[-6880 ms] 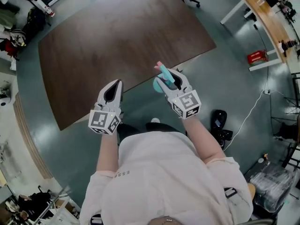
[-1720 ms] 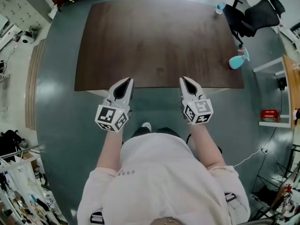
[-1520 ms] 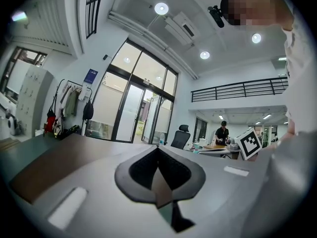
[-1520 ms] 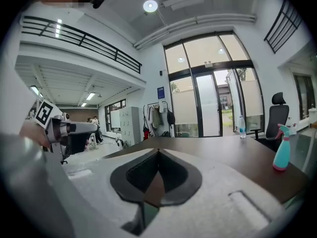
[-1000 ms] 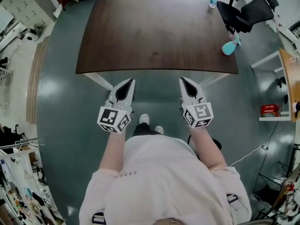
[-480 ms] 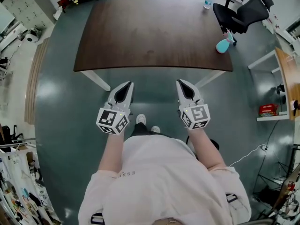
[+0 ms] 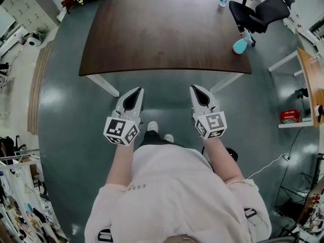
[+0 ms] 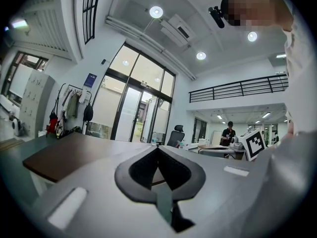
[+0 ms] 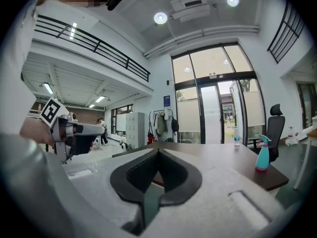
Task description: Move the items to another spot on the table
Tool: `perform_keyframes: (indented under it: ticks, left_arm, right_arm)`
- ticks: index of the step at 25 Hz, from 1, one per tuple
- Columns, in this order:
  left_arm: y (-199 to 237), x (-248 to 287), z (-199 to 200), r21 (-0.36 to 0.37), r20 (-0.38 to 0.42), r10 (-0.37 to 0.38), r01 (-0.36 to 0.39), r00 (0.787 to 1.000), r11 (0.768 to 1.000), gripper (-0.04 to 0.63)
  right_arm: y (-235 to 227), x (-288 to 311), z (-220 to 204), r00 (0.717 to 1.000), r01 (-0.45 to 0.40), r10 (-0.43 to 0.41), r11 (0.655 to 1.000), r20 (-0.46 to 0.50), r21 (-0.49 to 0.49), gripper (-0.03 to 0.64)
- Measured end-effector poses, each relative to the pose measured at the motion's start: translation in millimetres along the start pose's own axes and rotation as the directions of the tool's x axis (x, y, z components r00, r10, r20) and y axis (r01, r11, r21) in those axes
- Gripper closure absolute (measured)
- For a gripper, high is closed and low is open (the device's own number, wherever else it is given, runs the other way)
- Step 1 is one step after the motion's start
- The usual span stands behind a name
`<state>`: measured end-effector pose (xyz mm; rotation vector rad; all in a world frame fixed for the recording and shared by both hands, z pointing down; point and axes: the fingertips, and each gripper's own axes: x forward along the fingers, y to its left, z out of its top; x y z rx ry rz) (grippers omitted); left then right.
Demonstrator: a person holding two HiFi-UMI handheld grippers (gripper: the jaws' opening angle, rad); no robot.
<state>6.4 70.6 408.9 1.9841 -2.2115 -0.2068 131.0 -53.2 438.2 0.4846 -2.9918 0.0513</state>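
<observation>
Head view: L claw (image 7: 137, 90) & R claw (image 7: 195, 88) pressed together, empty; bottle (image 7: 241, 43) on table (image 7: 162, 34).

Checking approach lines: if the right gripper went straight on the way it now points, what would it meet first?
Probably the dark brown wooden table, near its front edge: the right gripper, tongs shut, aims at it. The teal spray bottle stands off to the right of that line. Depth is unclear.

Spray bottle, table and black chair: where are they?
spray bottle (image 7: 239, 46), head view, its teal body.
table (image 7: 162, 34), head view, its bare brown top.
black chair (image 7: 263, 10), head view, its middle.
</observation>
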Motion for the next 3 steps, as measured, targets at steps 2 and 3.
perform_keyframes:
  ticks: [2, 3]
  left_arm:
    - [-2.7, 0.9, 1.5, 0.007, 0.004, -0.006, 0.005, 1.0, 1.0, 0.588]
    - [-4.0, 1.6, 2.2, 0.01, 0.007, -0.009, 0.009, 1.0, 1.0, 0.588]
  right_arm:
    - [-0.6, -1.1, -2.5, 1.0, 0.0, 0.0, 1.0, -0.004, 0.006, 0.624]
    - [-1.2, -1.8, -3.8, 1.0, 0.001, -0.001, 1.0, -0.006, 0.009, 0.624]
